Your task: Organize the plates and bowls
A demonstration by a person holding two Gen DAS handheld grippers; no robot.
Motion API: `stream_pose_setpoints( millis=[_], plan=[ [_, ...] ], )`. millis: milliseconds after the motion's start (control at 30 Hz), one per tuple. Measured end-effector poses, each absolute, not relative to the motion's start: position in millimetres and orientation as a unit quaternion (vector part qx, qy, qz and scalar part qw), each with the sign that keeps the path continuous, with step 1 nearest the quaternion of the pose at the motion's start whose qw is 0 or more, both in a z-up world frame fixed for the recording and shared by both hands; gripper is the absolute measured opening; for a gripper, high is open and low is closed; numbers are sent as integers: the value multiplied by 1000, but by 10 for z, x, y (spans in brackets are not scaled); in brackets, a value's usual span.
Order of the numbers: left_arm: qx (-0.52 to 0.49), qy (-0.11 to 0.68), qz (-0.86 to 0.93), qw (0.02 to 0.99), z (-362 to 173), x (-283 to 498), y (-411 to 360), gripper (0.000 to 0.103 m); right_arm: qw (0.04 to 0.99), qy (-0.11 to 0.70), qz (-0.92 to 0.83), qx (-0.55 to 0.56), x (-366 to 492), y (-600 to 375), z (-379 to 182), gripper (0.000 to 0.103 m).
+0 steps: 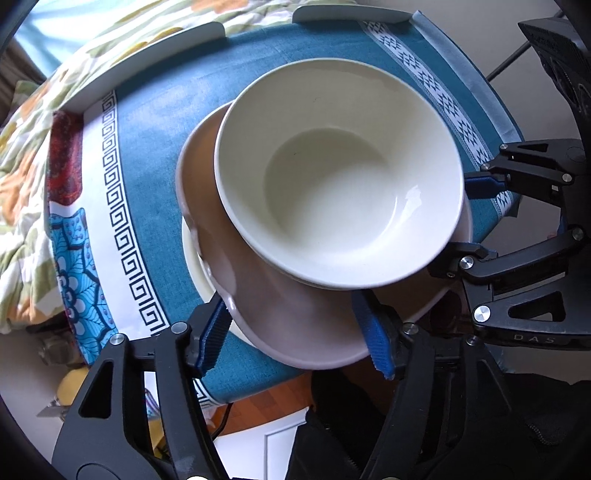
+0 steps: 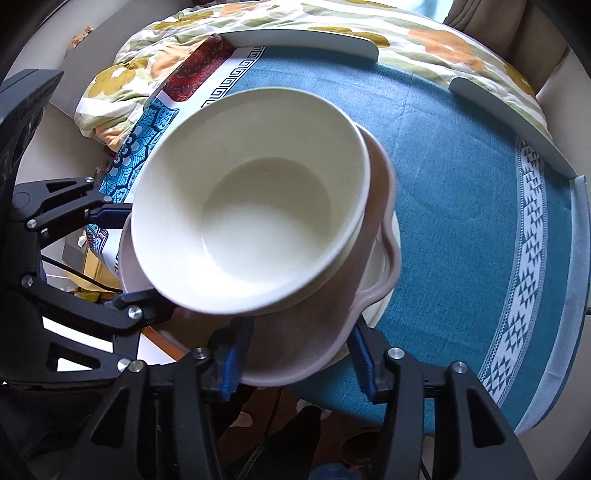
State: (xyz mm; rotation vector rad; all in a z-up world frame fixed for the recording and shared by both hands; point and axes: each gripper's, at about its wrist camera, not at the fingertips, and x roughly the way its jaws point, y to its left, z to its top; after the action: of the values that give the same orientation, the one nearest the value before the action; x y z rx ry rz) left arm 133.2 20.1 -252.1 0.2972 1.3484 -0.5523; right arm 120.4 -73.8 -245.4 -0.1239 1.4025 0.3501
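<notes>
A blue tablecloth (image 1: 159,155) covers the table (daylit), floral bedding (image 2: 332,26) behind.

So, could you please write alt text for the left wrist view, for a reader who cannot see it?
A white bowl sits in a pinkish wavy-rimmed dish, stacked on a cream plate on a teal tablecloth. The left gripper is open around the dish's near rim; the right gripper reaches in from the right.

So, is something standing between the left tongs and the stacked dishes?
Nothing visible. The left tongs are open around the near rim of the pink plate, with no object in the gap. The white bowl sits on that plate; the right tongs are open at its other side.
</notes>
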Motion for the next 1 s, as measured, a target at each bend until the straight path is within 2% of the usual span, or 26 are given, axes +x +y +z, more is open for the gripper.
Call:
stream_pose_setpoints(
  millis=[233, 400, 500, 633, 667, 700, 733, 800, 900, 1000],
  plan=[
    [135, 602, -230, 753, -2309, 1173, 296, 63, 765, 625, 153, -34, 1034, -863, -2233, 48],
    [115, 576, -195, 785, -1969, 940, 363, 63, 796, 585, 152, -27, 771, -977, -1869, 48],
    [95, 531, -166, 826, -1572, 717, 392, 63, 834, 534, 135, -30, 509, -1076, -1471, 48],
    [52, 428, -132, 893, -929, 288, 427, 63, 889, 447, 98, -17, 90, -1253, -826, 48],
    [43, 407, -122, 904, -808, 188, 425, 67, 900, 426, 89, -14, -1, -1303, -687, 49],
    [33, 383, -113, 916, -679, 74, 422, 78, 912, 403, 78, -14, -107, -1353, -531, 54],
    [24, 361, -105, 926, -563, -29, 425, 84, 921, 384, 68, -15, -193, -1395, -406, 60],
    [14, 311, -94, 946, -350, -260, 424, 100, 937, 344, 52, -22, -376, -1469, -187, 90],
    [13, 246, -76, 966, -96, -544, 398, 103, 953, 300, 26, -27, -599, -1537, 31, 94],
    [5, 220, -69, 973, 51, -711, 397, 103, 962, 273, 4, -13, -763, -1636, 125, 94]
  ],
)
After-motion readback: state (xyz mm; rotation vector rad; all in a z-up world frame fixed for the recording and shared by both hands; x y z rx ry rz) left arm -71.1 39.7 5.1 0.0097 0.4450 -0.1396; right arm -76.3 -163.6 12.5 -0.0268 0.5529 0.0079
